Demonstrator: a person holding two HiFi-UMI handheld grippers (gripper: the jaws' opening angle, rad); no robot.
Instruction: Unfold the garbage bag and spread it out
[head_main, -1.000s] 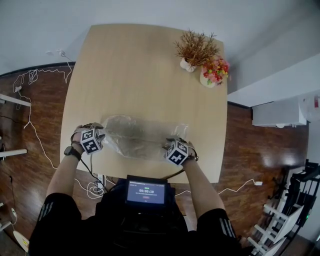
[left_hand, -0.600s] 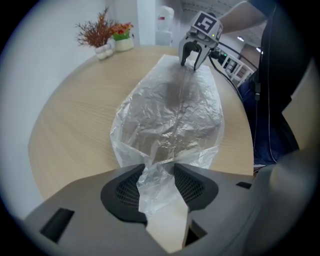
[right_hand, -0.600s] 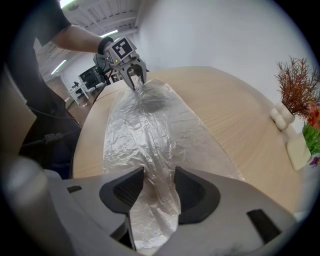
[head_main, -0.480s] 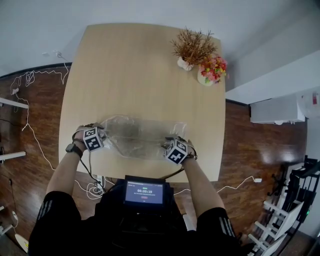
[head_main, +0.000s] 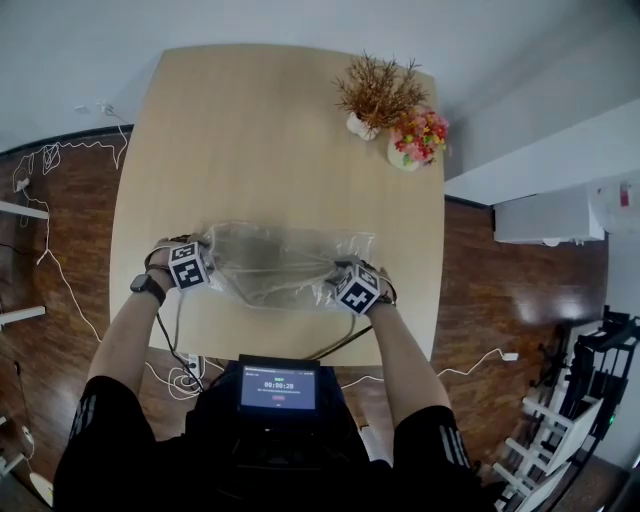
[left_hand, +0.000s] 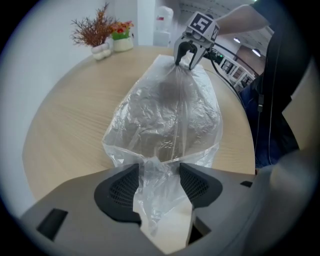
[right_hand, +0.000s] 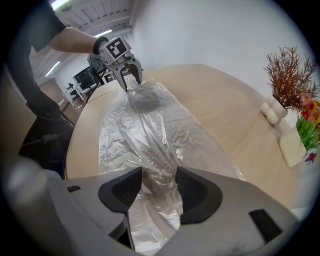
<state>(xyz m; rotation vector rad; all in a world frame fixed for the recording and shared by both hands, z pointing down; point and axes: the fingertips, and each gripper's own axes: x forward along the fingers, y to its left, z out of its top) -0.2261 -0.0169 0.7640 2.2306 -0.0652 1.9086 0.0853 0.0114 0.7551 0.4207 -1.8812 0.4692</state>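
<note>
1. Head view: the garbage bag (head_main: 285, 262) lies on the near half of the table (head_main: 270, 130), drawn out sideways into one long, wrinkled strip. The left gripper (head_main: 192, 270) is at its left end and the right gripper (head_main: 357, 288) at its right end. The bag is no longer a folded packet, so the unfolding along its length looks done. In its width it seems gathered, with creases along the middle. The two plant pots (head_main: 395, 120) stand well apart at the far corner.

2. Left gripper view: the jaws stand apart and have just been opening. A bunched end of the bag (left_hand: 170, 115) hangs loose between them, and the pads do not press on it. The film runs over the table to the other gripper.

3. Right gripper view: these jaws are also spread and have just opened a little more. The crumpled end of the film (right_hand: 145, 130) passes between them, not squeezed.

4. My judgement: the task is mostly done. What is left is to flatten the bag and widen it across the table.
</note>
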